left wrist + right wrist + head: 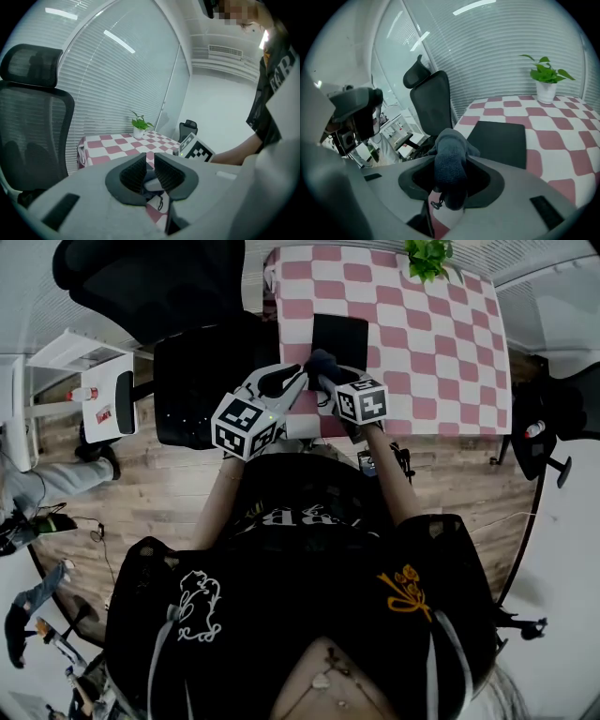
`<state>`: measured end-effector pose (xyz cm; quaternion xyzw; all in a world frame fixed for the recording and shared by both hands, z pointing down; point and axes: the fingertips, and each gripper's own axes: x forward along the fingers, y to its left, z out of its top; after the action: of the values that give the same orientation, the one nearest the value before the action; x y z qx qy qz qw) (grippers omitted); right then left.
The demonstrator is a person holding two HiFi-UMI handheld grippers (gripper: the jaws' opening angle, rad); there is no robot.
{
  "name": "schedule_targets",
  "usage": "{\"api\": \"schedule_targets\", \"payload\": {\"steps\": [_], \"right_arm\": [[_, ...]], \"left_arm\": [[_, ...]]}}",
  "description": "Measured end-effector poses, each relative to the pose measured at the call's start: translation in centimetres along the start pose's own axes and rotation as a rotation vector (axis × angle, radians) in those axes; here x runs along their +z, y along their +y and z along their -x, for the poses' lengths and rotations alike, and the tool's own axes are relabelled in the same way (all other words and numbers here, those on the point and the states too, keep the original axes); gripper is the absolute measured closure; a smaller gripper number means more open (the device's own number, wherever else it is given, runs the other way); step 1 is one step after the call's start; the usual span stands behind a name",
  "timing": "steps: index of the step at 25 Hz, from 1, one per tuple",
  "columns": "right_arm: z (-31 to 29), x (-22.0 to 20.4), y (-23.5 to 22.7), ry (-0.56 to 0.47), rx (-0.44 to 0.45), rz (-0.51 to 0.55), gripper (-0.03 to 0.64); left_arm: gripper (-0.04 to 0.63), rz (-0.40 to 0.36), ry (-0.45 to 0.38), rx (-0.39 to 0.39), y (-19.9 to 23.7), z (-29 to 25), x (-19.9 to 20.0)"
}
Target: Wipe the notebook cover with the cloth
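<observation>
Tablecloth (450, 352), pink-checked, bears black flat notebook (339, 338) at twelve o'clock; right gripper (451, 177) clamps dark fleecy cloth (449, 157); left gripper (150, 169) nearly closed, empty.

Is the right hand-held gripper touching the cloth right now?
Touching. The right gripper view shows the dark cloth pinched between the jaws of the right hand-held gripper, with its bunched end sticking out past them.

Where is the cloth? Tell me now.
In the right gripper view, the cloth is clamped in the right gripper, over the checkered table, just short of the black notebook.
</observation>
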<state>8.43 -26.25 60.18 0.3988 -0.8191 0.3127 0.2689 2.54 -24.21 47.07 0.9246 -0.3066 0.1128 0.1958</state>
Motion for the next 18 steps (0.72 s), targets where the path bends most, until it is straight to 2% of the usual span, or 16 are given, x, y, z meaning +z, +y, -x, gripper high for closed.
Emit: {"api": "schedule_targets", "payload": {"steps": [4, 7, 12, 18], "right_arm": [[-2.4, -1.6, 3.0, 0.068, 0.051, 0.062, 0.476], [-3.6, -2.9, 3.1, 0.11, 0.05, 0.096, 0.476], [-3.6, -3.2, 2.9, 0.118, 0.044, 0.145, 0.476], [-2.3, -3.9, 1.6, 0.109, 0.026, 0.106, 0.476]], "left_arm": [[0.532, 0.001, -0.01, 0.014, -0.1, 0.5, 0.0], [0.532, 0.004, -0.012, 0.021, -0.2, 0.7, -0.1], [0.532, 0.008, -0.015, 0.032, -0.3, 0.9, -0.2], [0.532, 0.004, -0.012, 0.028, -1.3, 0.5, -0.3]]}}
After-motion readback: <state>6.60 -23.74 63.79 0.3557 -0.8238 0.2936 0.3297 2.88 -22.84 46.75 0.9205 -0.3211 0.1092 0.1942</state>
